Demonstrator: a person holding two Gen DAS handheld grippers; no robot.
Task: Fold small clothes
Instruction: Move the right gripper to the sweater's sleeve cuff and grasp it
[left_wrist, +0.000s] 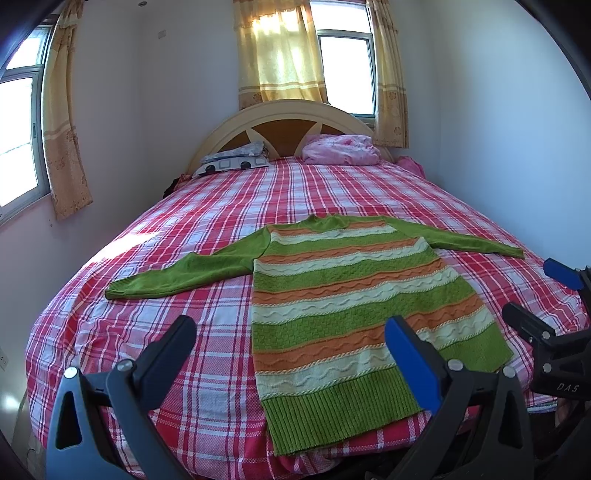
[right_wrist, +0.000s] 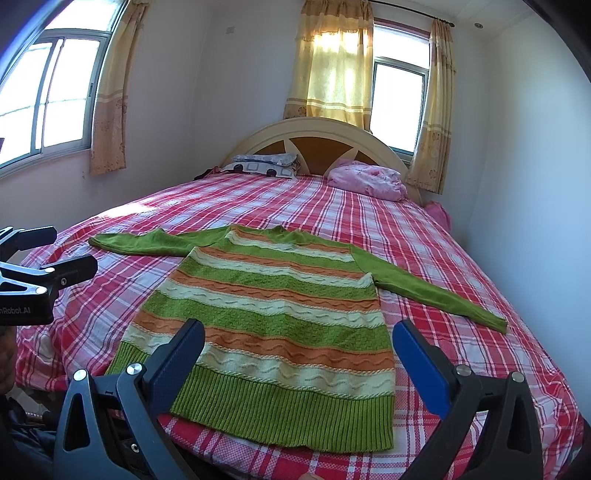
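A small knit sweater (left_wrist: 343, 302) with green, orange and cream stripes lies flat on the bed, hem toward me, both green sleeves spread out to the sides. It also shows in the right wrist view (right_wrist: 280, 317). My left gripper (left_wrist: 291, 332) is open and empty, above the hem's left part. My right gripper (right_wrist: 299, 332) is open and empty, above the hem. The right gripper also shows at the right edge of the left wrist view (left_wrist: 539, 299), and the left gripper at the left edge of the right wrist view (right_wrist: 55, 251).
The bed has a red and white plaid sheet (left_wrist: 184, 236). A patterned pillow (left_wrist: 232, 160) and a pink bundle (left_wrist: 340, 149) lie by the headboard (left_wrist: 288, 118). Walls stand close on both sides, with curtained windows (left_wrist: 343, 70).
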